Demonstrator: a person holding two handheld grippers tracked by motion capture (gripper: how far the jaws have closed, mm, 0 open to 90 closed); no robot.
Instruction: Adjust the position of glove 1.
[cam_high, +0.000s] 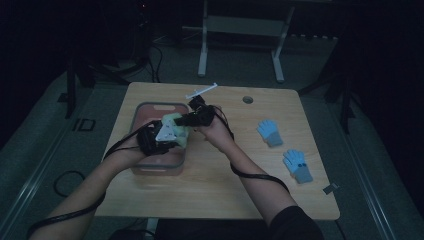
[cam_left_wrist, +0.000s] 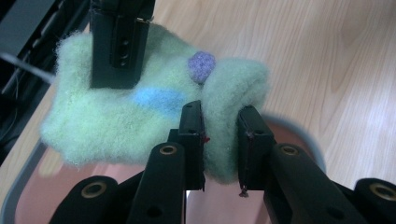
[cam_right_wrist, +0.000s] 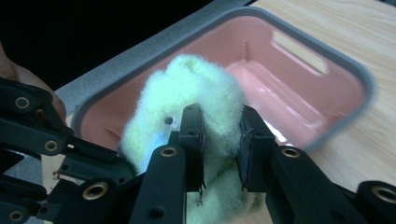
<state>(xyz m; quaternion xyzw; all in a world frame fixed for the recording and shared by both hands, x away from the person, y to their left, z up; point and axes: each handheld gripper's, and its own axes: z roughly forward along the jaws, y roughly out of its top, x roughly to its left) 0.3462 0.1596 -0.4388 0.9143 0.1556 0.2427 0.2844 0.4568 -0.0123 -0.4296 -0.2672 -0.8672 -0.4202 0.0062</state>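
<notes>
Forearms in from the bottom edge, cables trailing back off both grippers. Left gripper (cam_high: 167, 135) clamped on a pale green fuzzy glove (cam_high: 176, 131), held up over the bin (cam_high: 145, 111). In the left gripper view, jaws closed on a fold of the glove (cam_left_wrist: 140, 112), pile bulging between the pads; a blue patch (cam_left_wrist: 158, 101) and a purple dot (cam_left_wrist: 201, 66) on the fabric; right gripper (cam_left_wrist: 119, 44) biting the far edge of the same glove at 11 o'clock. Right gripper (cam_high: 196, 116) likewise clamped on the glove, coming in from 2 o'clock of the left one. In the right gripper view, jaws pinched on a thick bunch of the green pile (cam_right_wrist: 187, 107), left gripper's black linkage (cam_right_wrist: 46, 140) at 8 o'clock, bin (cam_right_wrist: 364, 88) below and behind: pink inside, grey rim, a slot handle in the far wall.

Out at 3 o'clock on the wooden table (cam_high: 220, 190), well apart from the bin, two blue gloves with grey cuffs: one nearer (cam_high: 297, 165), one farther (cam_high: 269, 132). At 12 o'clock, near the far edge, a white strip (cam_high: 201, 90) and a round hole (cam_high: 247, 99). Beyond the table, a white frame (cam_high: 240, 35) on dark floor.
</notes>
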